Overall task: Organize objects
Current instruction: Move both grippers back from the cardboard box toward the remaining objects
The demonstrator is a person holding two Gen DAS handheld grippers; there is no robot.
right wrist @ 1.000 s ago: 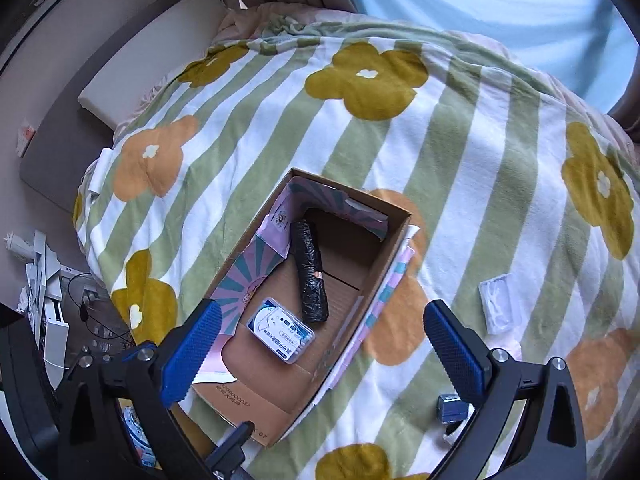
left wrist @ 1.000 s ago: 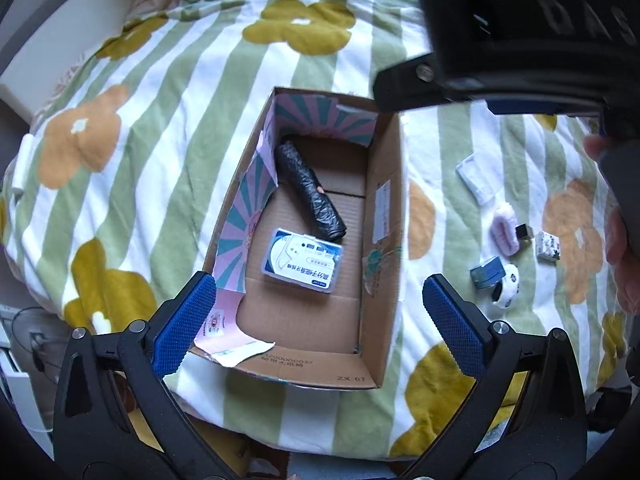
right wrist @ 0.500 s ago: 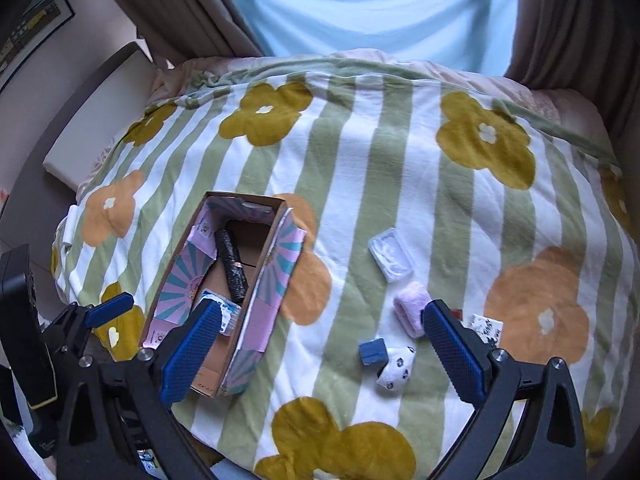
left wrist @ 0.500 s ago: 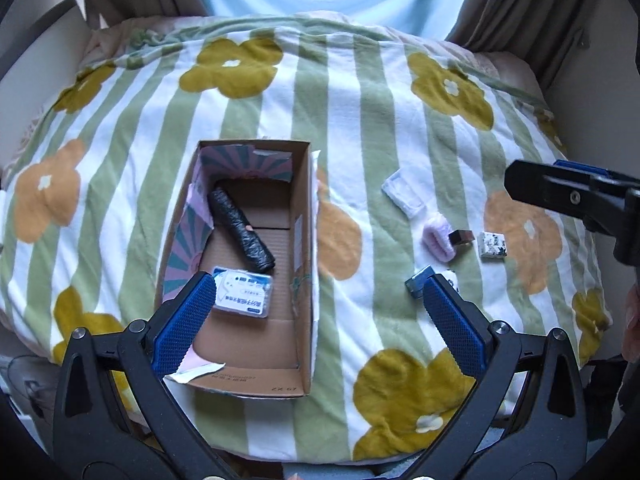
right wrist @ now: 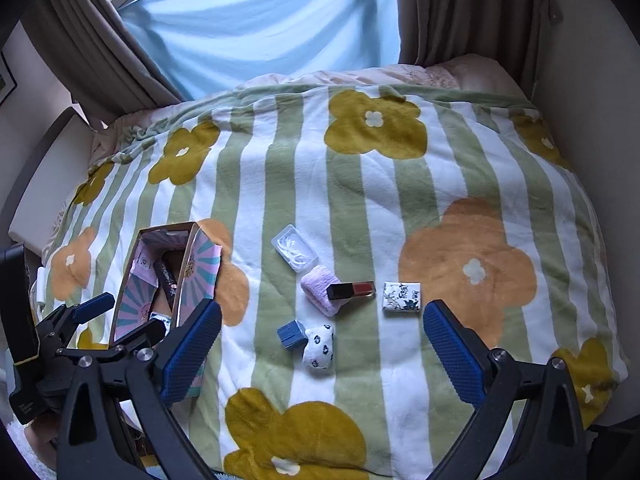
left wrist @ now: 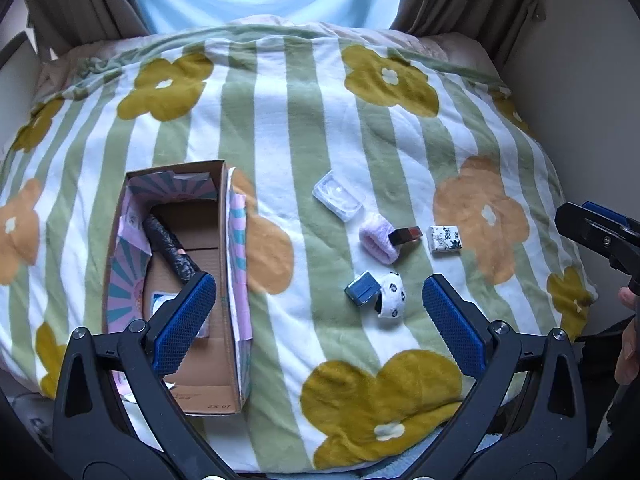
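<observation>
An open cardboard box point(left wrist: 236, 320) point(right wrist: 186, 264) sits at the left of the bed, holding a black roll point(left wrist: 170, 248) and a white-blue packet point(left wrist: 158, 302). To its right lie a clear plastic case point(left wrist: 338, 196), a pink fluffy roll point(left wrist: 376, 238), a dark red lipstick point(left wrist: 406, 234), a white patterned box point(left wrist: 444, 239), a small blue box point(left wrist: 362, 287) and a spotted white pouch point(left wrist: 392, 294). They also show in the right wrist view, the lipstick point(right wrist: 352, 290) among them. My left gripper point(left wrist: 318, 320) is open and empty above them. My right gripper point(right wrist: 322, 344) is open and empty too.
The bed carries a striped blanket with flowers point(left wrist: 280, 128). Curtains point(right wrist: 92, 40) and a light blue window cover point(right wrist: 260, 20) stand behind it. A wall point(left wrist: 580, 80) runs along the right. The left gripper shows at the left of the right wrist view point(right wrist: 100, 320).
Both grippers have pulled back and swung right, away from over the box. The loose items have come to the middle of both views. Both grippers stay open.
</observation>
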